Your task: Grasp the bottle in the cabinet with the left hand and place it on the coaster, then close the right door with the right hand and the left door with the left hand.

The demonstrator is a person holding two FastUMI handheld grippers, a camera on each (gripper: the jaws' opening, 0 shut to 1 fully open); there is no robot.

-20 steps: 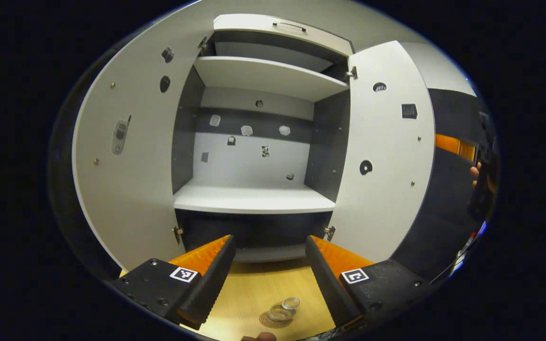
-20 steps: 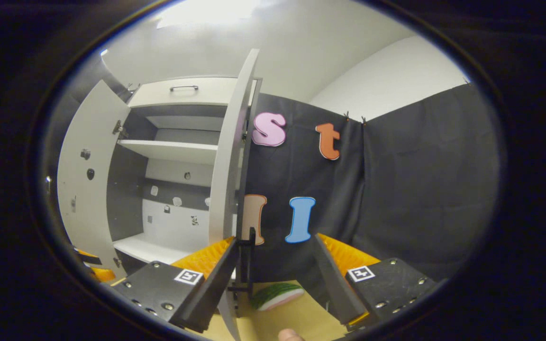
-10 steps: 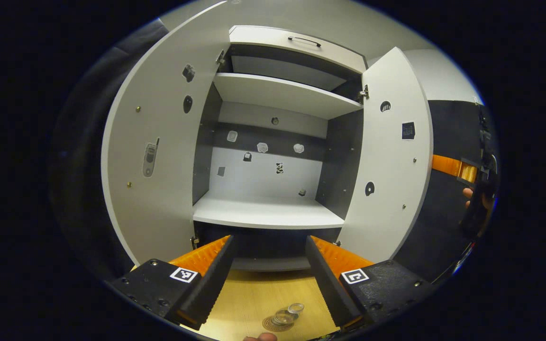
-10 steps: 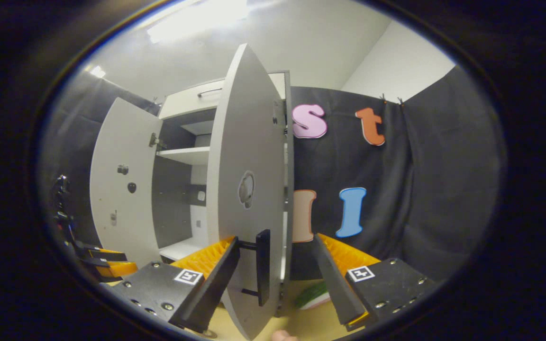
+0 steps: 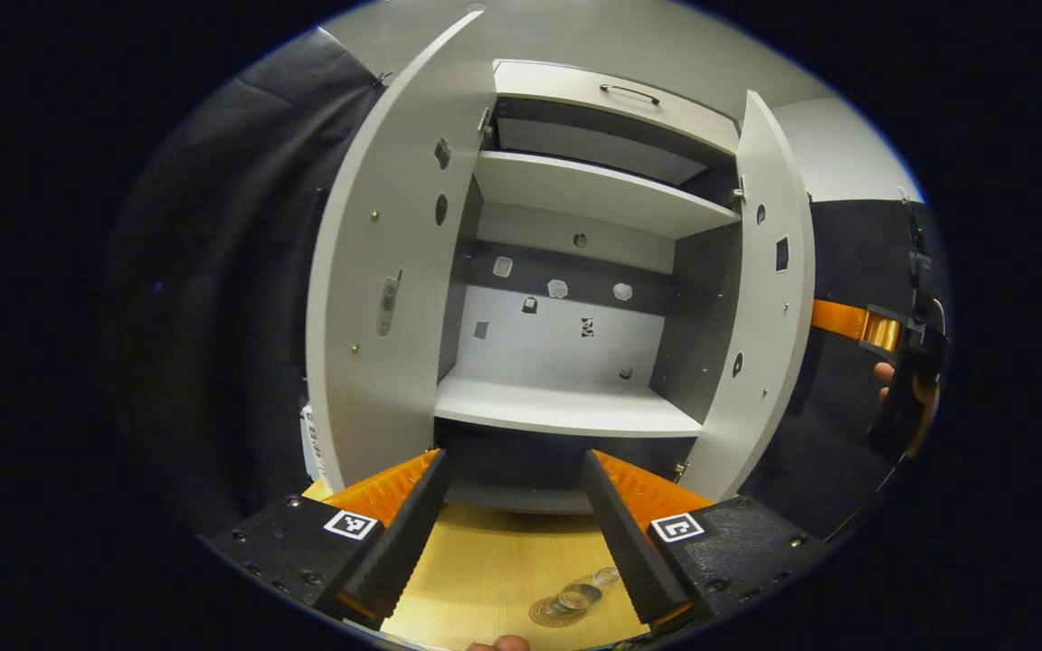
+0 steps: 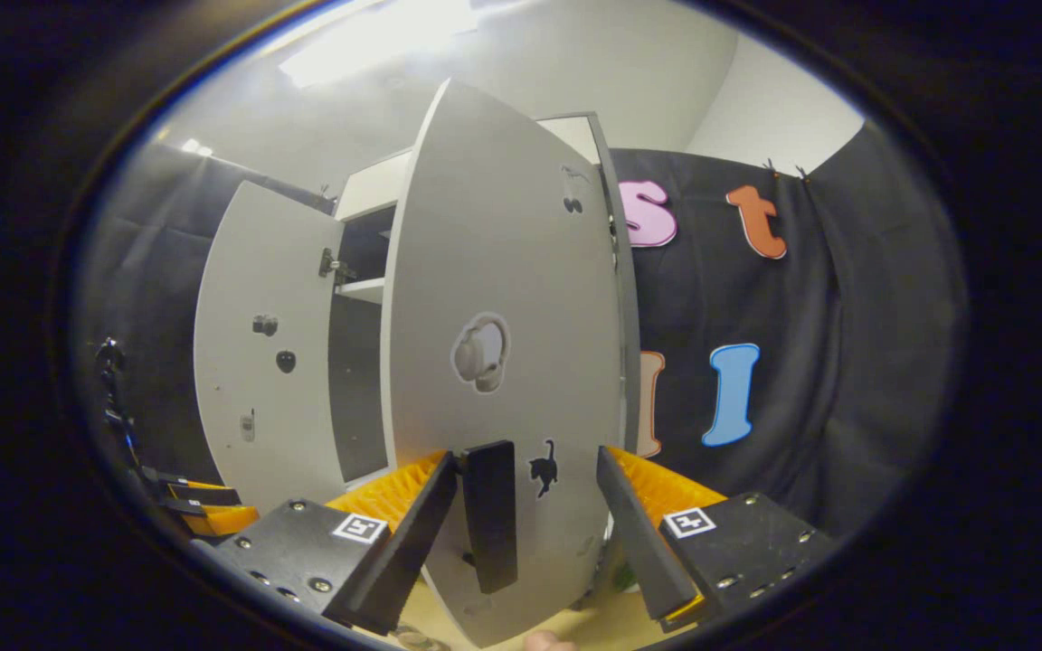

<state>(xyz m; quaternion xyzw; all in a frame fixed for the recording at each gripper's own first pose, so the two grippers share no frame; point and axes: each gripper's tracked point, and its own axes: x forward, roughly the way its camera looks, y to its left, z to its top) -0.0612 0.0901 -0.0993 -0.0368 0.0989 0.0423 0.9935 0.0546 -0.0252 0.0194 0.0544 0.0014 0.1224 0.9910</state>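
Observation:
The white cabinet (image 5: 566,407) stands with both doors ajar and its shelves bare. A clear bottle (image 5: 580,594) stands on a round coaster (image 5: 546,615) on the wooden table, just below my left gripper (image 5: 514,533), which is open and holds nothing. The right door (image 6: 503,362) is swung partway in, so I face its outer side. Its black handle (image 6: 489,515) sits between the fingers of my open right gripper (image 6: 525,533), close to the left finger. The left door (image 5: 376,271) is wide open. My right gripper (image 5: 901,362), held by a hand, is behind the right door (image 5: 761,298).
Black cloth hangs on both sides of the cabinet. A closed top compartment with a handle (image 5: 629,89) sits above the shelves. A bit of something green (image 6: 627,576) lies on the table behind the right door. My left gripper (image 6: 186,506) is low at the far left.
The right door has swung well toward shut with my right gripper around its handle. My left gripper has drawn back and its view has turned left; the bottle stays on the coaster.

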